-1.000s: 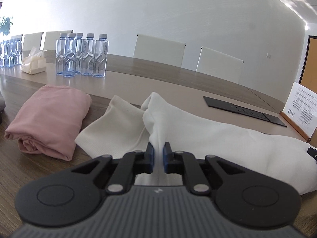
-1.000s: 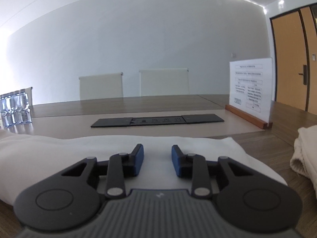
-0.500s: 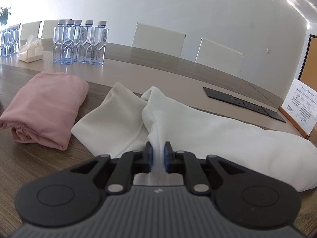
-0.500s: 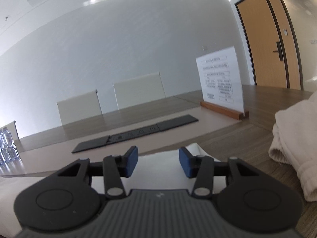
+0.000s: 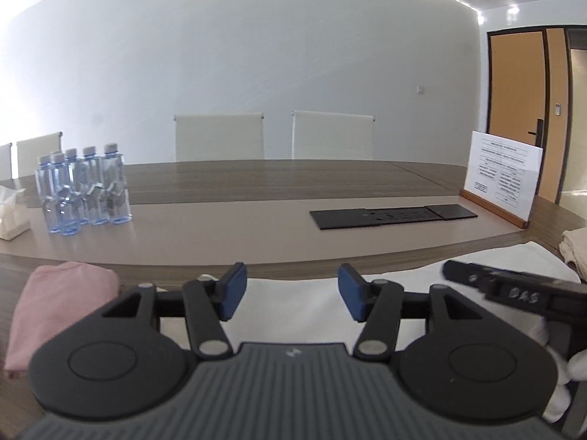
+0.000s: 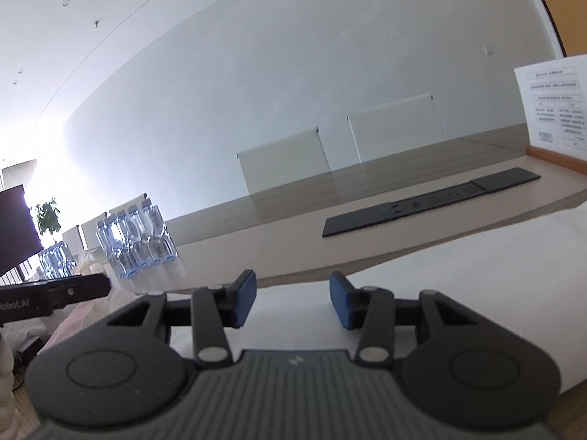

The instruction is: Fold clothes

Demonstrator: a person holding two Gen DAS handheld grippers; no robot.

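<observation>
A white garment (image 5: 293, 315) lies spread across the wooden table (image 5: 256, 179). My left gripper (image 5: 291, 286) hovers just above it. Its jaws are opening and nothing is pinched between the blue pads. A folded pink garment (image 5: 62, 304) rests to the left. A black finger (image 5: 473, 277) of my right gripper reaches in from the right over the white cloth. In the right wrist view my right gripper (image 6: 292, 293) stands over the same white garment (image 6: 477, 256). Its jaws are closing slightly, with no cloth between them. The left tool's finger (image 6: 73, 289) shows at the left.
Several water bottles (image 5: 84, 190) stand at the back left beside a tissue pack (image 5: 11, 212). A black socket panel (image 5: 392, 216) lies mid-table and a paper sign (image 5: 502, 179) stands at the right. A cream garment (image 5: 574, 249) sits at the far right. White chairs (image 5: 220, 135) line the far side.
My left gripper let go of the white fold, opened wide and lifted. My right gripper opened a little wider and swung to the left, bringing the bottles into its view.
</observation>
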